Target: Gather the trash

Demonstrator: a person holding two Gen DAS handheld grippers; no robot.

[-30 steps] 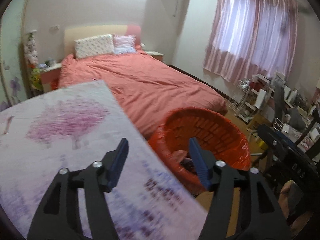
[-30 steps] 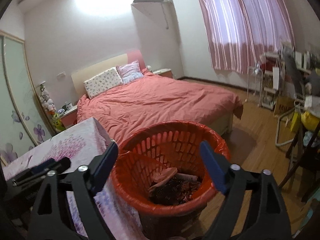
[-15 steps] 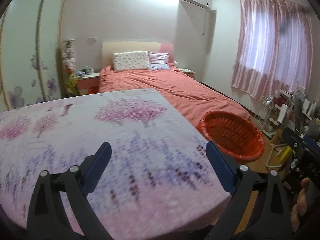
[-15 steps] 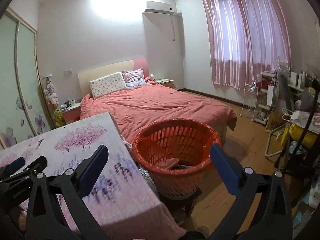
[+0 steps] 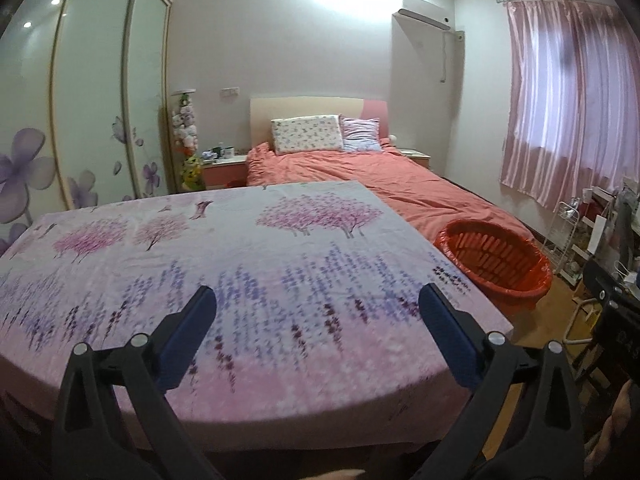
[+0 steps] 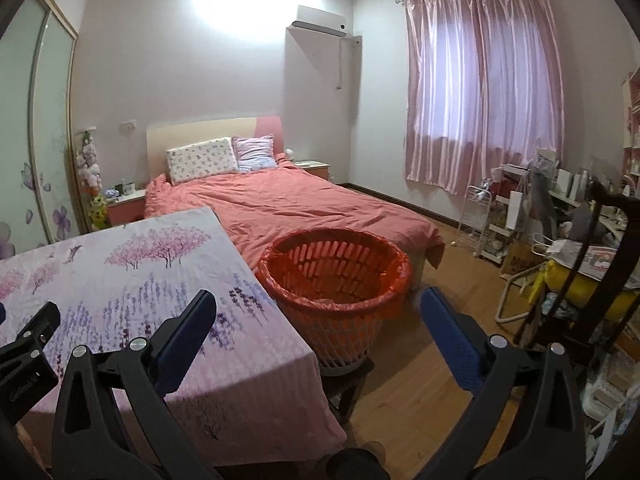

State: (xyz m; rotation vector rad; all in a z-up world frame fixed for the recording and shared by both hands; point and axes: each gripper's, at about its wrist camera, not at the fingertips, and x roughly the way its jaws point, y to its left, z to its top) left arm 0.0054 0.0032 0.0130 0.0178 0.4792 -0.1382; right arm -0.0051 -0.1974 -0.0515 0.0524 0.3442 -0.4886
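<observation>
An orange slatted basket (image 6: 336, 276) lined with an orange bag stands on the floor between the table and the bed; it also shows in the left wrist view (image 5: 494, 260). Its contents are hidden by the rim. My left gripper (image 5: 318, 312) is open and empty, held above the near edge of the table with the flowered cloth (image 5: 224, 264). My right gripper (image 6: 318, 312) is open and empty, held back from the basket, above the table's right corner (image 6: 280, 344). No trash shows on the cloth.
A bed with a coral cover (image 6: 304, 204) lies behind the basket. A cluttered desk and chair (image 6: 580, 264) stand at the right, with a white wire rack (image 6: 480, 220) by the pink curtain. Wooden floor (image 6: 424, 364) lies between basket and desk. Wardrobe doors (image 5: 80, 120) stand at the left.
Both grippers have pulled back and up from the basket and opened wider. The left view has swung from the basket to the whole tabletop. The basket now looks farther away.
</observation>
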